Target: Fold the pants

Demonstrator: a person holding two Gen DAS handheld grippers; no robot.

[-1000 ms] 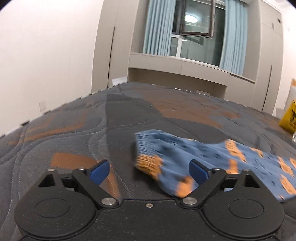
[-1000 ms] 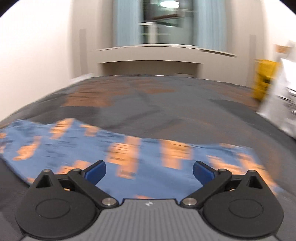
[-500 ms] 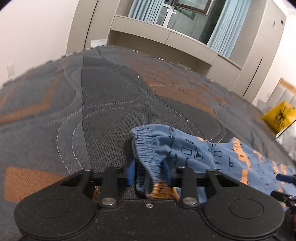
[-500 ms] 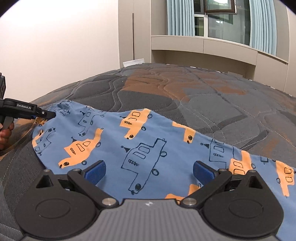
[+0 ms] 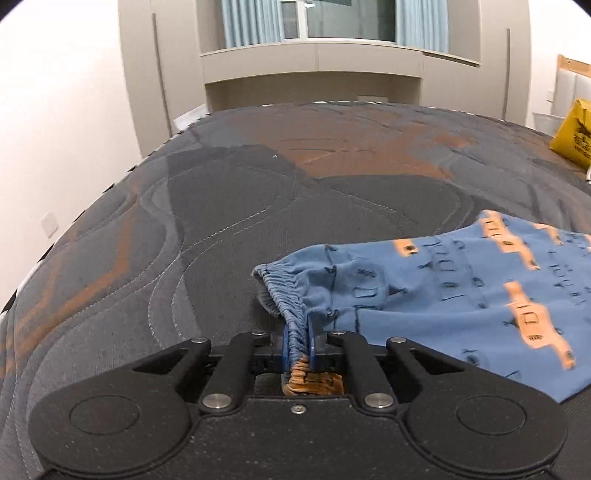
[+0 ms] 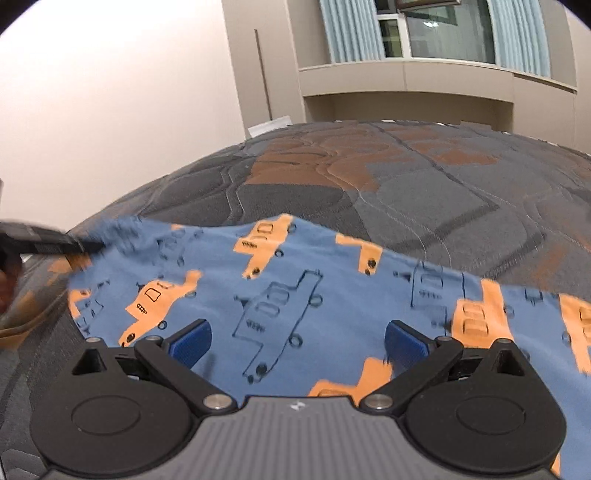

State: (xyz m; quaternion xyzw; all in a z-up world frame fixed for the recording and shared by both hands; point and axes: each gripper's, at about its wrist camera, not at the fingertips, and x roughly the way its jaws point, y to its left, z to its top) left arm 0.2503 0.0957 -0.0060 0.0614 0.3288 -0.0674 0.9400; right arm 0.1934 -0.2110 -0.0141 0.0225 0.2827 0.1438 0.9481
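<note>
Blue pants [image 5: 480, 295] printed with orange trucks lie spread on a grey and orange quilted mattress [image 5: 221, 229]. My left gripper [image 5: 297, 343] has its jaws closing on the gathered elastic waistband [image 5: 288, 291], which is bunched tight between the blue pads. In the right wrist view the pants [image 6: 295, 288] stretch across the frame. My right gripper [image 6: 297, 343] hovers open over the cloth, its blue pads [image 6: 190, 341] wide apart and nothing pinched. The left gripper [image 6: 55, 244] shows at the far left, holding the waistband end.
A yellow bag [image 5: 574, 133] stands at the mattress's right edge. Beige cabinets [image 5: 314, 70] and a curtained window [image 6: 436, 33] lie beyond the far end. A white wall [image 5: 66, 110] runs along the left side. A person's hand [image 6: 7, 280] is at the left edge.
My left gripper went from wide open to closed on the waistband and swung its view rightward. My right gripper moved over the pants and stayed open.
</note>
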